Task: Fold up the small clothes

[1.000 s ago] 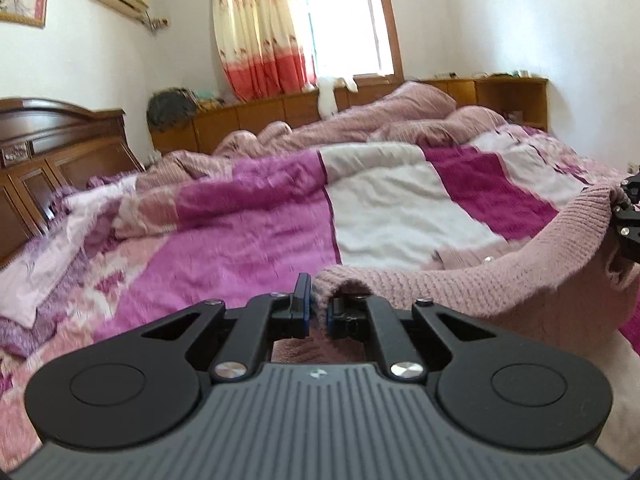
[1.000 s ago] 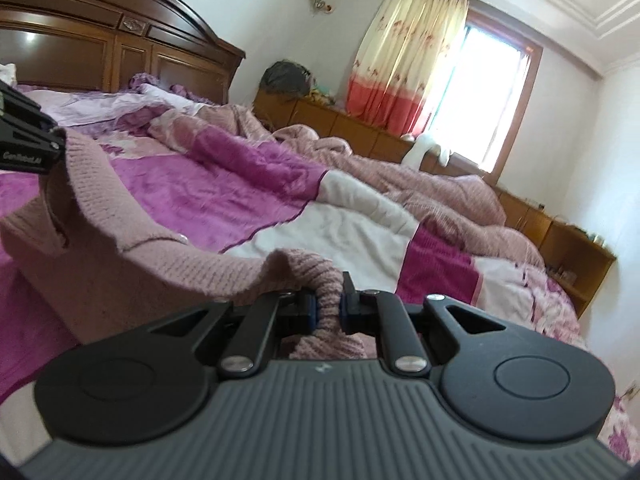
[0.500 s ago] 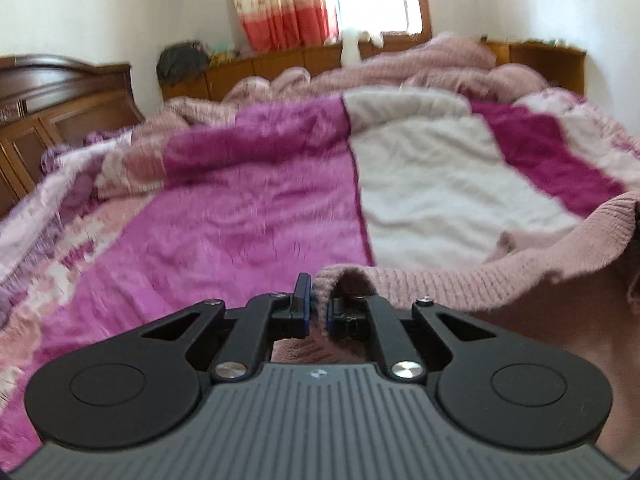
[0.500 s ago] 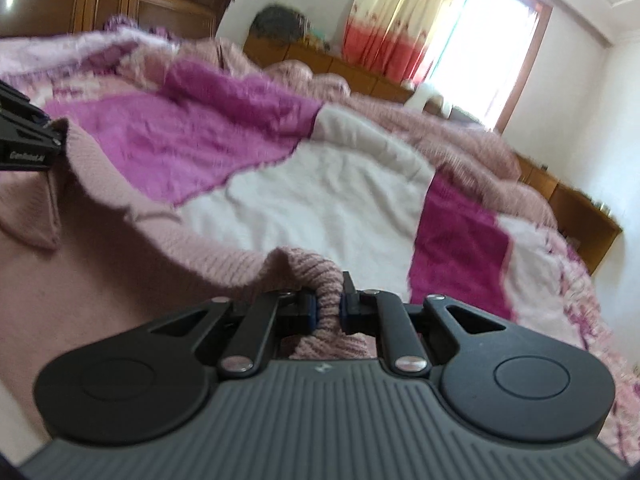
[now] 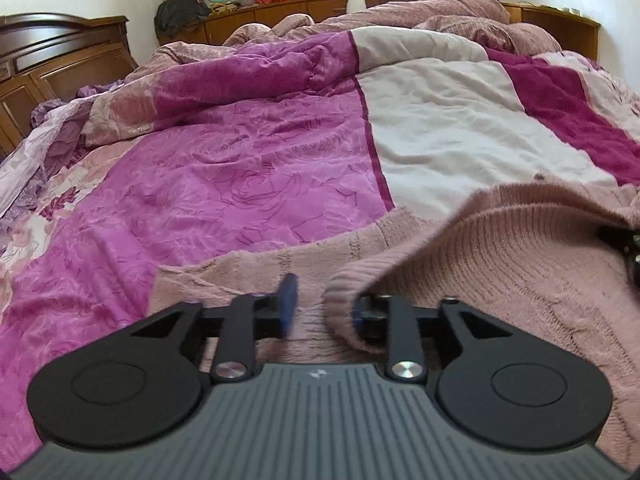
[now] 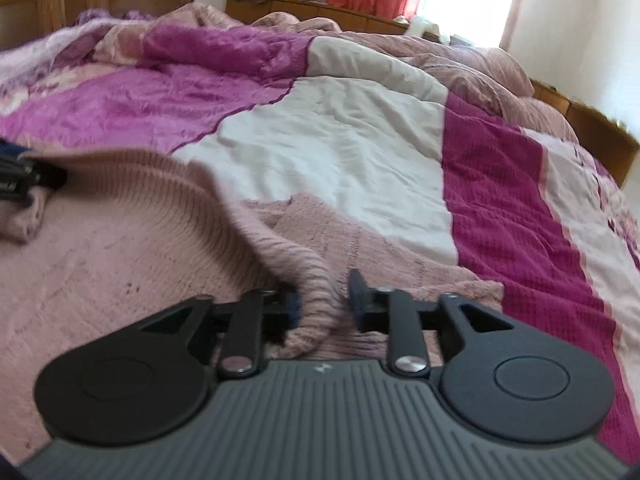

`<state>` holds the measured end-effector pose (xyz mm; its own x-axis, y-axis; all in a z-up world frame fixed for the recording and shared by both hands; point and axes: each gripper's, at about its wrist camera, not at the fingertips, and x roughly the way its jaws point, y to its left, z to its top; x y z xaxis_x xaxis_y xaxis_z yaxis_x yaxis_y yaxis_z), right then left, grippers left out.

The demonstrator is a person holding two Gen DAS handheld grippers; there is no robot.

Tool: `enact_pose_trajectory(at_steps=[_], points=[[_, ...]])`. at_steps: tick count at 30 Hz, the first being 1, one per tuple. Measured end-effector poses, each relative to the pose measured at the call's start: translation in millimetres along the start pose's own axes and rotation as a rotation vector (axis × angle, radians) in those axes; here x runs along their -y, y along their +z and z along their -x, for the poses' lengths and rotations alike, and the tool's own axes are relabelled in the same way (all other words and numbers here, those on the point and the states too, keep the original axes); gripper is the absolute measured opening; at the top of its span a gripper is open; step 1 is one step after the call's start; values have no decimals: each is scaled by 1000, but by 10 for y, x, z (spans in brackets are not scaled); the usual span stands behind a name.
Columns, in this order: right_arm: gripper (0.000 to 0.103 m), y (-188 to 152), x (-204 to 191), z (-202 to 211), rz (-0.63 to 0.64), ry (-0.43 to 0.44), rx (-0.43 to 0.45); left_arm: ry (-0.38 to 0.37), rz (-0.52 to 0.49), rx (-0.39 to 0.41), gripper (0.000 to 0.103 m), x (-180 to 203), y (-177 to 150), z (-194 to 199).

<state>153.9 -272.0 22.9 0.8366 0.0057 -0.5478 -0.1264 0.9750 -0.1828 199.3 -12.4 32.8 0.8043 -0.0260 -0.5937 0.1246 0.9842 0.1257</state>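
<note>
A pink knitted sweater (image 5: 500, 264) lies on the bed, its upper layer folded over a lower layer whose edge (image 5: 280, 264) shows beyond it. My left gripper (image 5: 324, 308) is open, low over the sweater, with the ribbed hem slack against its right finger. In the right wrist view the same sweater (image 6: 120, 248) spreads left. My right gripper (image 6: 324, 300) is open, with a ribbed fold of the hem (image 6: 312, 280) lying loose between its fingers. The other gripper shows at the left edge (image 6: 24, 176) of that view.
The bed is covered by a quilt (image 5: 248, 160) in magenta, white and dark pink panels. A crumpled pink blanket (image 5: 420, 12) lies at the far side. A wooden headboard (image 5: 60, 56) stands left, low wooden cabinets (image 5: 280, 8) under the window.
Both grippers came down from holding the sweater hem in the air to the bed. Both have opened and let go of the hem. The sweater now lies folded over itself.
</note>
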Motion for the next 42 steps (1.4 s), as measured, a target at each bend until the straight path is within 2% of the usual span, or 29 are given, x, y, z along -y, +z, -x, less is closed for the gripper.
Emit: enact_pose_trajectory(at_steps=[1,2,8,15,20,24,29,30,31,32,34,38,42], points=[[51,22,41,13,-23,2,-1,-1,8,4,49,-27,14,64],[53,31,88,30,-46,8,-1,-4,16,11,52,-48,27,140],[54,-25,250,387,-103,28,40,-51,40,59,63,-188,49,593],[54,-159,202,918,-122,32,110,-145,-15,77,65,-137,-76,1023],[54,-297,40,1053,-95,77,111,-176,-113,58,65,66,-226,1044],[54,-406,-61,965,-87,91,71,-181,-157,25,65,190,-322,940],[54,-540,-109,852,-124,106,40,-156,-232,11,65,294,-423,745],[55,-561,-109,839,-132,107,43,-147,-242,18,63,294,-440,713],[55,-573,-106,837,-140,108,44,-144,-244,25,48,287,-450,689],[55,-577,-102,832,-146,109,45,-147,-240,26,27,270,-440,671],[55,-588,-96,830,-151,112,45,-134,-217,28,13,216,-382,656],[55,-602,-103,815,-151,111,44,-90,-159,66,12,39,-216,642],[56,-608,-104,808,-163,108,42,-2,-143,90,12,-126,-85,518]])
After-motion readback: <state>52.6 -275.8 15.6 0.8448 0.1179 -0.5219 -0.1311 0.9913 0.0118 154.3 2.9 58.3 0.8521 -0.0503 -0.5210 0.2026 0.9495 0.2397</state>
